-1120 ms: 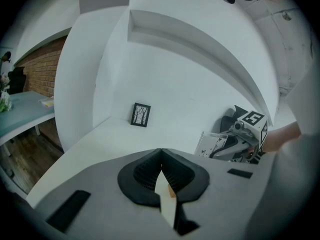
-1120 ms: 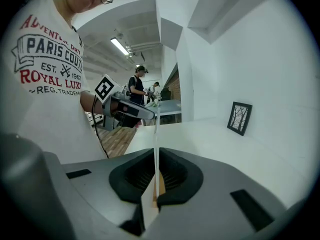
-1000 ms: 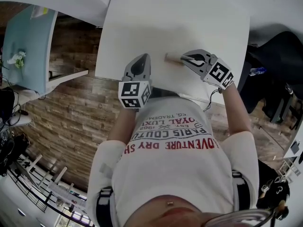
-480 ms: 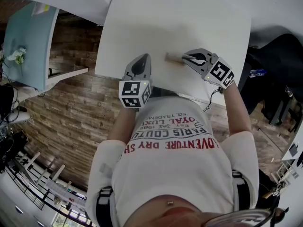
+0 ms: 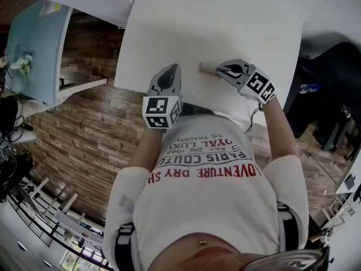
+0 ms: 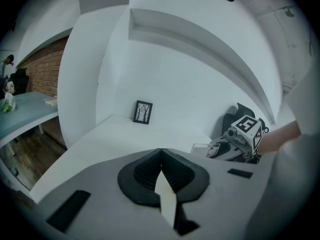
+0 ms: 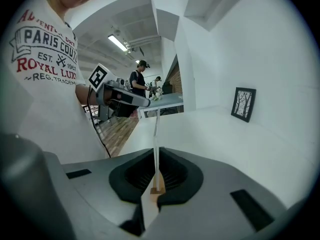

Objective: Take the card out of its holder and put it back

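**Item:** card [image 7: 156,134], thin, white, seen edge-on.
**Location:** clenched between the jaws of the right hand-held gripper [image 7: 156,154], directly over the wooden holder [image 5: 206,68]. Whether it is seated cannot be told.
**Purpose of grip:** probably to keep the card upright for the slot.
**Pose:** the right forearm reaches toward 10 o'clock.
**Left hand-held gripper** [image 5: 171,71]: closed and empty, at the holder's 8 o'clock by the worktop's [image 5: 214,21] near edge.

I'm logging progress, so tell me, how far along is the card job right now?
Done: can't tell whether the card has been out yet. In hand: the right gripper has its fingers shut on the card at the holder; the left gripper is shut, empty. Left: seat it, let go.
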Tool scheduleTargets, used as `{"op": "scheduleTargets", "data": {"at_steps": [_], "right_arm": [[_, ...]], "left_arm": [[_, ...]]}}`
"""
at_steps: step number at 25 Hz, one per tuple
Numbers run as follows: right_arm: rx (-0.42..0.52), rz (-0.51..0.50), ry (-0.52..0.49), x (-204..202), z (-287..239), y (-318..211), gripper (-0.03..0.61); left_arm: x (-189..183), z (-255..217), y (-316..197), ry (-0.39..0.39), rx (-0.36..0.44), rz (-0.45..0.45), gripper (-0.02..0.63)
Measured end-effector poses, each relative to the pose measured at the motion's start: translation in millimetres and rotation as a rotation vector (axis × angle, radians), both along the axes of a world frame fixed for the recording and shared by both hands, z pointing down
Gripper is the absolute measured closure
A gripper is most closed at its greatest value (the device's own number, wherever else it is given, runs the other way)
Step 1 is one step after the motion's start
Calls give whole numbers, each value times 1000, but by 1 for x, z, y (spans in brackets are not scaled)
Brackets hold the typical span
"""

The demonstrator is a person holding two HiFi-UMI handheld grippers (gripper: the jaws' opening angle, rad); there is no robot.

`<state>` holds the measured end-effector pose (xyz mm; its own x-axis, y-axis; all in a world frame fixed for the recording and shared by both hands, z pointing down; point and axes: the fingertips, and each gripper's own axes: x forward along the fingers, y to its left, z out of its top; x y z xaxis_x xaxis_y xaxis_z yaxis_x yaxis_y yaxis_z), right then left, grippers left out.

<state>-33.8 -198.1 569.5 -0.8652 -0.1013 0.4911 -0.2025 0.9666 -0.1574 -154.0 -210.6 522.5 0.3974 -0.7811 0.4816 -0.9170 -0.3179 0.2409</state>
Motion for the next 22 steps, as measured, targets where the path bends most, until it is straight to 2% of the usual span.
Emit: {"op": "scheduleTargets", "data": {"at_steps": [10,16,17,19,22], "right_arm": [[-45,10,-8,5,18,-2,541],[-55,79,-18,5,16,-11,537],[-56,96,-22,6,16,-13,526],[-63,125,-43,8,13,-15,420],[-73,165,-93,11,3,-20,414]], "left_arm": [[6,4,-3,-4,-14,14,589],[10,6,-6,-2,-21,29,589],[12,6,-5,-2,-21,33,589],[15,7,-6,-4,-19,42,589],[19,7,-6,-7,-14,54,589]]}}
